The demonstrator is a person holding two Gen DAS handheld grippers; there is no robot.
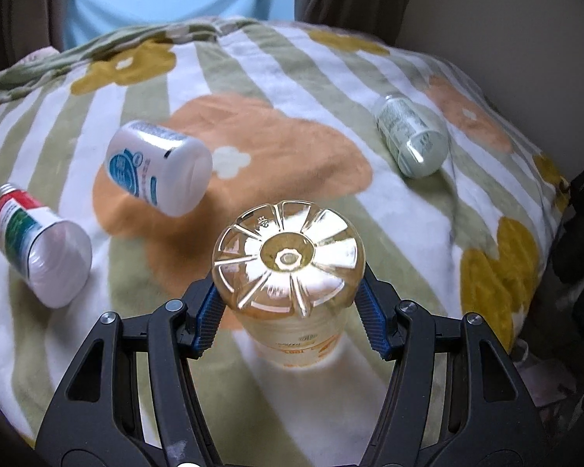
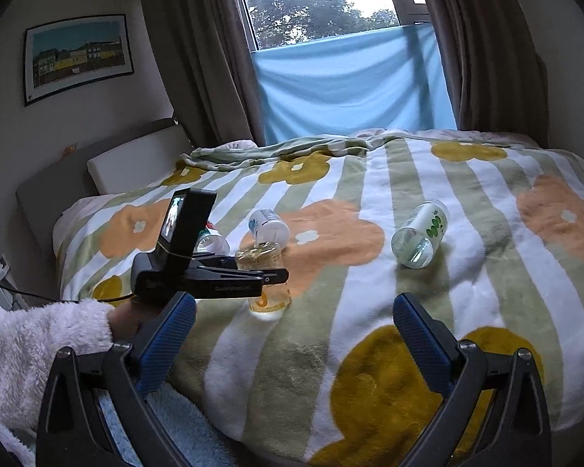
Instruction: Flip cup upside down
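A clear yellowish plastic cup (image 1: 288, 268) stands upside down on the flowered blanket (image 1: 315, 78), its ribbed base facing up. My left gripper (image 1: 290, 321) straddles it, with the blue pads (image 1: 210, 321) close to or touching its sides. The cup also shows in the right wrist view (image 2: 266, 272) with the left gripper (image 2: 253, 270) around it. My right gripper (image 2: 294, 344) is open and empty, low over the near part of the blanket (image 2: 370, 311), apart from the cup.
Three other cups lie on their sides: a white and blue one (image 1: 157, 169), a red and green one (image 1: 39, 245) at the left, a pale green one (image 1: 410, 140) at the right. Curtains and a window (image 2: 323, 0) stand behind the bed.
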